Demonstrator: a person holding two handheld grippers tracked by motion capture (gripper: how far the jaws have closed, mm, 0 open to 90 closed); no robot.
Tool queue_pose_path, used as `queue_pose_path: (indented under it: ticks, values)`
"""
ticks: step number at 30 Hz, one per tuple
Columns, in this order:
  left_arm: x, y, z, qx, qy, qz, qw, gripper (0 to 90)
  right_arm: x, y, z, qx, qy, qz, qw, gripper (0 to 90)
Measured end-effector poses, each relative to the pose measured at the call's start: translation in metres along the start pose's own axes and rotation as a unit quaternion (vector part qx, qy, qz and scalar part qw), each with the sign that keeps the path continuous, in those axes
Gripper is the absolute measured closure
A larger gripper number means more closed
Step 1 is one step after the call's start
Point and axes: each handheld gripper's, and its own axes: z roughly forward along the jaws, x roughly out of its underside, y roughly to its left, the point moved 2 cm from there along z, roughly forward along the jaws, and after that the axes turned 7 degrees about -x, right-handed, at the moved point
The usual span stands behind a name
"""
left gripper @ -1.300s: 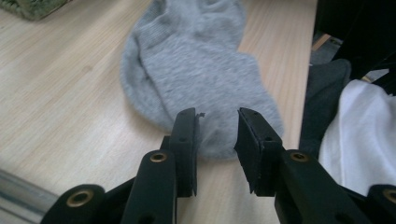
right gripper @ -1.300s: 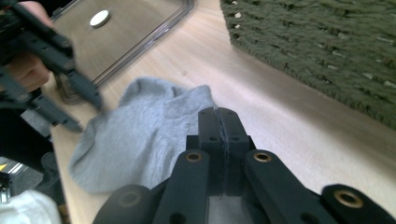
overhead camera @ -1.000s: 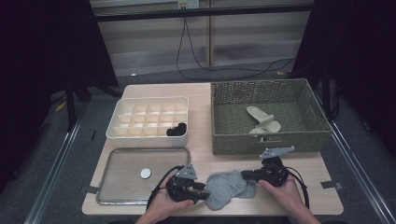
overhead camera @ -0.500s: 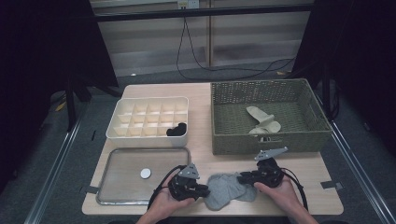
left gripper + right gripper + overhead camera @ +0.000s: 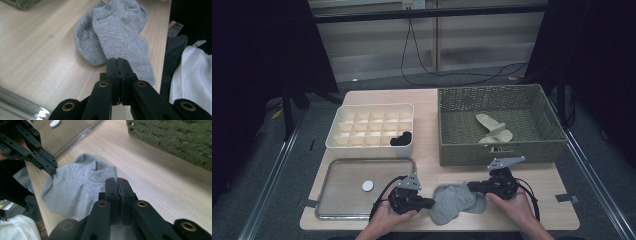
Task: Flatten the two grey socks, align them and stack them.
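Grey knit, soft and limp: the grey socks [image 5: 455,201] lie stacked on the wooden table [image 5: 427,125] near its front edge, between the two claws; the left gripper [image 5: 117,65] has just been closing and now stands clenched, with the near end of the upper sock pinched at its tips; the right gripper [image 5: 117,185] has also just been closing and is clamped on the fabric's edge at the opposite end, a thin grey layer showing between its jaws. The step in hand looks like taking hold of the pair at both ends to fold or lift it. To do it well, I judge that each claw should hold both layers, not the top one alone, since the lower sock peeks out to the left of the left claw's tips; raise both hands evenly, keep the cloth lightly taut between them, and avoid dragging it off the table edge beside the person's lap.
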Motion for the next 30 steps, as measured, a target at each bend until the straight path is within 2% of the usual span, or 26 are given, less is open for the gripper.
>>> queue_pose_path:
  ticks: [6,7,9,12,18,20,23,25,28,30]
  values:
    - [-0.009,0.005,-0.011,-0.002,-0.013,-0.001,0.9999,89.2,-0.002,0.006,-0.008,-0.006,-0.012,0.004,0.9999,88.6]
    - [-0.012,0.006,-0.013,-0.007,-0.013,0.005,0.9999,89.2,-0.002,0.008,-0.008,-0.007,-0.013,0.006,0.9999,88.6]
    - [-0.018,0.009,-0.015,-0.002,-0.016,0.007,0.9998,89.2,-0.002,0.009,-0.011,-0.002,-0.021,0.009,0.9997,88.8]
    - [-0.028,0.011,-0.015,-0.006,-0.012,0.016,0.9998,89.3,-0.001,0.008,-0.016,0.008,-0.025,0.016,0.9995,89.0]
    - [-0.044,0.020,-0.009,-0.001,-0.015,0.013,0.9998,89.4,0.011,0.009,-0.029,0.014,-0.035,0.039,0.9985,89.1]
    - [-0.049,0.019,-0.004,-0.006,-0.003,0.025,0.9997,89.5,0.015,0.009,-0.031,0.017,-0.039,0.045,0.9981,89.1]
    - [-0.056,0.019,0.002,-0.003,-0.011,0.026,0.9996,89.5,0.018,0.007,-0.032,0.026,-0.038,0.053,0.9975,89.0]
    - [-0.058,0.024,0.004,-0.006,-0.006,0.020,0.9998,89.5,0.023,0.005,-0.032,0.030,-0.037,0.058,0.9971,89.0]
    - [-0.056,0.030,0.010,-0.003,-0.005,0.013,0.9999,89.5,0.028,0.002,-0.031,0.026,-0.038,0.072,0.9964,88.9]
    - [-0.053,0.031,0.016,-0.008,0.001,0.012,0.9999,89.5,0.030,0.001,-0.028,0.030,-0.030,0.067,0.9969,88.9]
